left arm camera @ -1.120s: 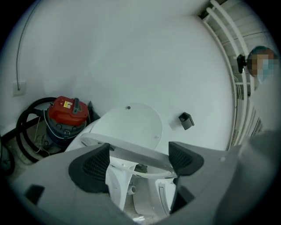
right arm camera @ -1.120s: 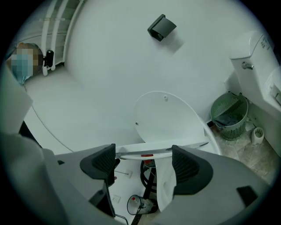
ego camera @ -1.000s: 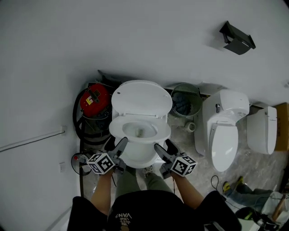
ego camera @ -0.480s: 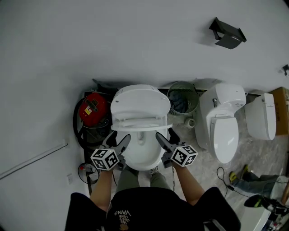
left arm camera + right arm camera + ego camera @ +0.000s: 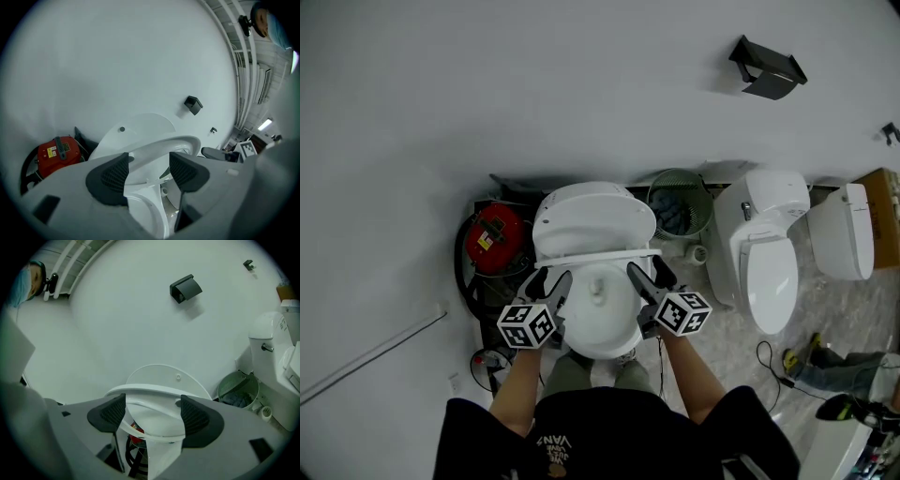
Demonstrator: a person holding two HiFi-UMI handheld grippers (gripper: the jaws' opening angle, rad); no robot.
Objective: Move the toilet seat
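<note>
L gripper (image 5: 549,279): jaws apart, just been closing in. The toilet seat (image 5: 598,254) rim shows in the gap, but the pads aren't pinching it. R gripper (image 5: 650,275): jaws wide apart, closed in a touch too, rim in the gap, no pinch. Your tips sit at the seat's front edge, one per side, over the uncovered bowl (image 5: 602,319).

Seat is approx half raised, edge-on to the head cam. Its front rim is in the air btw your grippers and its back end is at the hinge, short of the lid (image 5: 592,217), which leans up at the wall (image 5: 581,94).

Handling, my guess: stiff plastic ring, light, glossy so prob slippery, and it only swings about the hinge. Take it at the front rim, both sides, far from the hinge. If it slips it'll likely slam down.

Vs 1 s ago: the seat lay flat on the bowl and now it's swung up. Both grippers went in toward the wall w/ it
</note>
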